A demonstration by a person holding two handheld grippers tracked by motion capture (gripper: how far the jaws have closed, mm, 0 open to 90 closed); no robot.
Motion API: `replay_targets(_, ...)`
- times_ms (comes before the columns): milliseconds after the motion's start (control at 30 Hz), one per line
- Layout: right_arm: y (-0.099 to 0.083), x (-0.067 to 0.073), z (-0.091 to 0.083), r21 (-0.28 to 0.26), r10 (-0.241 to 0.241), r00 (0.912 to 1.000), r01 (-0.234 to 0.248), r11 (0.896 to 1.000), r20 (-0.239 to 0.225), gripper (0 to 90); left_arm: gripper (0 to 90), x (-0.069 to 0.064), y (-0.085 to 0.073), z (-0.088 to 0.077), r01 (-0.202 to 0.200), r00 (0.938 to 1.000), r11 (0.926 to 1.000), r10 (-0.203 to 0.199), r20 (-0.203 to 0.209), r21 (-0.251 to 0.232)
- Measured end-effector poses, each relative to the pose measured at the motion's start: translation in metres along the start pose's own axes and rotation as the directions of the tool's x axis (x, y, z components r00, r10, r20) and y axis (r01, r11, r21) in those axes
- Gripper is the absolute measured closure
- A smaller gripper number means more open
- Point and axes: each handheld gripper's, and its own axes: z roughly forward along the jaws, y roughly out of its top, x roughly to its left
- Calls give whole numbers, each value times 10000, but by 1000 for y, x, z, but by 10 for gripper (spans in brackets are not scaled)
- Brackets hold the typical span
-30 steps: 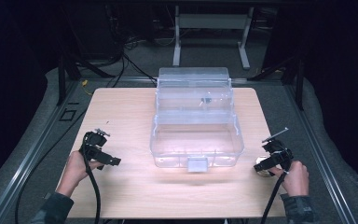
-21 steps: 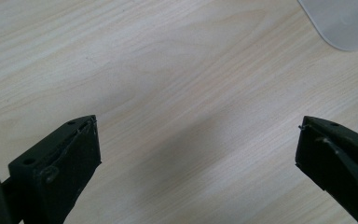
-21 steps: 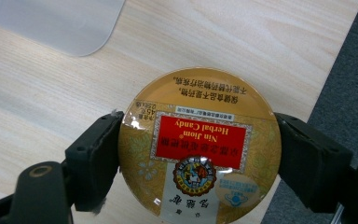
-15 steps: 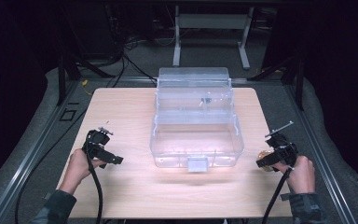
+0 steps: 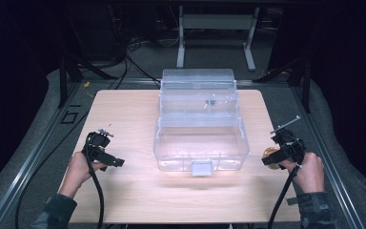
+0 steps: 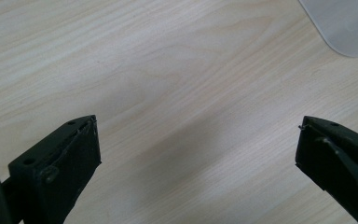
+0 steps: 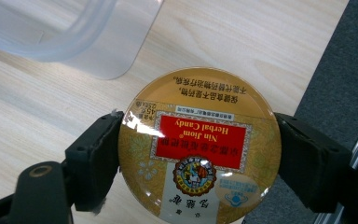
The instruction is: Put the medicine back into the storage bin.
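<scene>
A round yellow candy tin (image 7: 200, 149) with a red label sits flat between the jaws of my right gripper (image 7: 198, 158), which is shut on its rim. In the high view the right gripper (image 5: 269, 159) holds the tin (image 5: 268, 152) low over the table's right edge, to the right of a clear plastic box (image 5: 200, 143). My left gripper (image 5: 116, 162) hovers at the left of the box, pointing toward it. In the left gripper view the left gripper (image 6: 198, 135) is open wide over bare wood, with nothing between its jaws.
The clear box stands in the middle of the light wooden table (image 5: 124, 119) with its lid (image 5: 198, 90) tipped back open; a small dark item (image 5: 211, 101) lies near the hinge. Box corners show close by (image 6: 345, 23) (image 7: 74, 32). Grey floor (image 7: 345, 70) borders the table's right edge.
My right hand has shifted slightly right, toward the table edge, with the tin held. The left gripper has barely moved.
</scene>
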Motion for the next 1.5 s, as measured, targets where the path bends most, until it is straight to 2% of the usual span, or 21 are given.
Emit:
replay_targets(67,3,2,-5,-4,-49,9999,49,10000,120,202,1,0,0,0,-4,10000,10000,4,-19,-19)
replay_targets(133,7,3,-10,-51,-112,9999,112,9999,27,202,1,0,1,0,29,10000,10000,-29,11,-34)
replay_targets(167,9,4,-13,-34,-182,9996,183,9998,235,202,1,0,1,0,5,10000,10000,-5,-1,-22)
replay_targets(233,13,4,-16,-117,-233,9995,230,9997,-233,202,2,0,1,1,-25,10000,10000,25,9,29)
replay_targets(267,15,6,-18,-118,-276,9996,277,9995,95,202,2,0,1,1,-45,10000,10000,45,-8,70)
replay_targets(600,32,17,-33,-227,-620,9979,625,9978,206,202,1,3,3,-2,15,10000,10000,-15,-8,-19)
replay_targets(1033,56,38,-32,-187,-1206,9926,1208,9925,140,202,2,4,3,2,-10,10000,9999,10,-23,100)
replay_targets(1267,69,50,-28,-169,-1489,9889,1489,9887,10,202,1,1,7,2,-159,9999,9997,159,-6,169)
replay_targets(1400,76,57,-26,-103,-1672,9859,1673,9859,103,202,1,0,8,1,-146,9999,9998,146,-10,114)
replay_targets(1433,78,58,-26,-126,-1707,9853,1707,9853,-43,202,2,0,8,1,-149,9999,9998,149,-11,120)
replay_targets(1467,79,60,-25,-89,-1757,9844,1757,9844,41,202,1,0,8,1,-147,9999,9998,147,-11,129)
replay_targets(1500,81,62,-24,-126,-1826,9831,1824,9831,-144,202,1,0,8,1,-143,9999,9998,143,-15,125)
